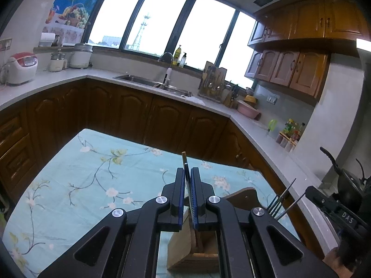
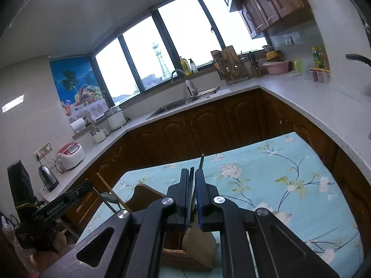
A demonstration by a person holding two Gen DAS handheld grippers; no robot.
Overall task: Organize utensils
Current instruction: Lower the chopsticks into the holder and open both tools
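A wooden utensil holder (image 1: 185, 254) (image 2: 199, 247) stands on the table's floral cloth (image 1: 92, 185) (image 2: 278, 185), right under both grippers. My left gripper (image 1: 187, 170) is shut on a thin wooden-tipped handle (image 1: 184, 156) that sticks up past its fingertips. The right wrist view shows this as a spoon (image 2: 109, 197), held over the holder's left side. My right gripper (image 2: 192, 170) is shut on a slim metal handle (image 2: 201, 162). In the left wrist view fork tines (image 1: 276, 206) hang below that gripper, to the right of the holder.
Dark wooden cabinets and a grey counter (image 1: 266, 129) wrap around the table on three sides. A sink (image 1: 150, 83) lies under the window. A knife rack (image 1: 212, 78), pink bowl (image 1: 248, 110), spice bottles (image 1: 289, 134), a rice cooker (image 1: 20, 68) and a kettle (image 2: 47, 177) stand on the counter.
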